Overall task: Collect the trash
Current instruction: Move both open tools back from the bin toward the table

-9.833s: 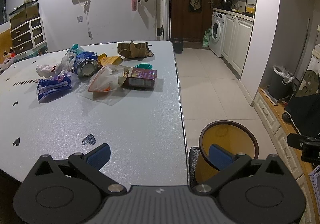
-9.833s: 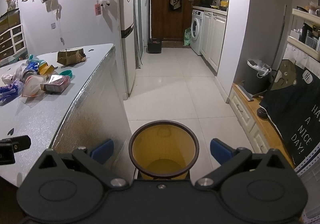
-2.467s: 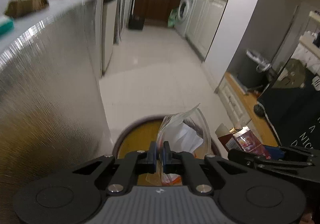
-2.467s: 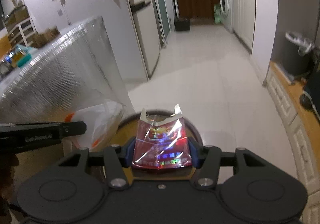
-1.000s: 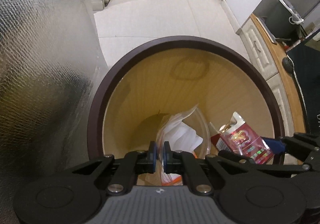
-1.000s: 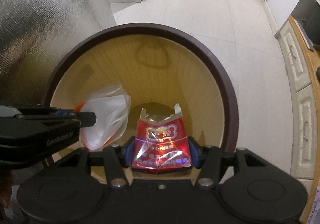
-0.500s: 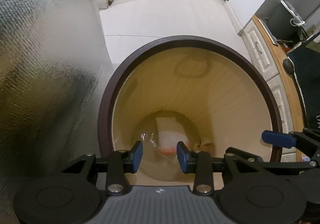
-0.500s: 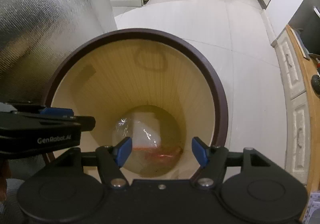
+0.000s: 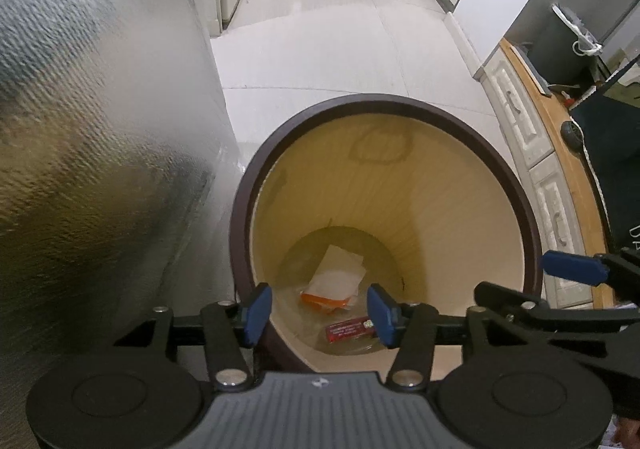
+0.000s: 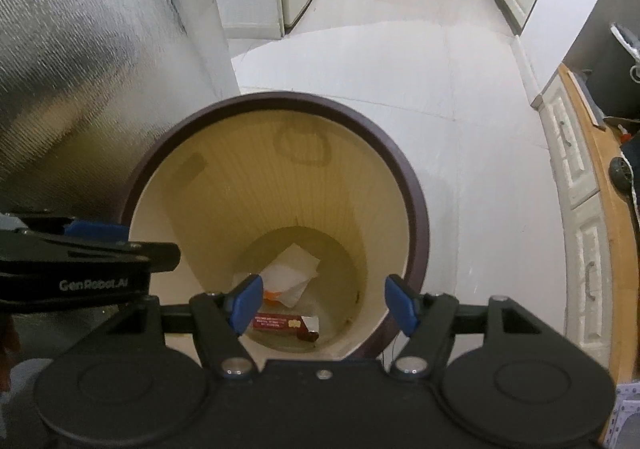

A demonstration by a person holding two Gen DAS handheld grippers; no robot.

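A round bin with a dark brown rim [image 9: 384, 101] [image 10: 280, 97] and yellow inside stands on the floor below both grippers. At its bottom lie a clear plastic bag with white paper and something orange [image 9: 336, 277] [image 10: 292, 269] and a red carton [image 9: 348, 329] [image 10: 280, 321]. My left gripper [image 9: 319, 313] hangs above the bin's near left rim, its jaws opening with nothing between them. My right gripper [image 10: 324, 307] is open and empty above the bin's near right side. Each view shows the other gripper's blue-tipped fingers [image 9: 572, 273] [image 10: 96, 233] at its edge.
The silver textured side of the table [image 9: 100, 129] [image 10: 100, 49] rises close on the left of the bin. White tiled floor [image 9: 340, 29] stretches ahead. A low white cabinet with a wooden top [image 9: 548, 169] runs along the right, with a grey bin [image 9: 568, 41] behind it.
Both grippers opened and let go. The plastic bag and the red carton dropped to the bin's bottom. Both grippers rose, and the bin looks smaller and farther.
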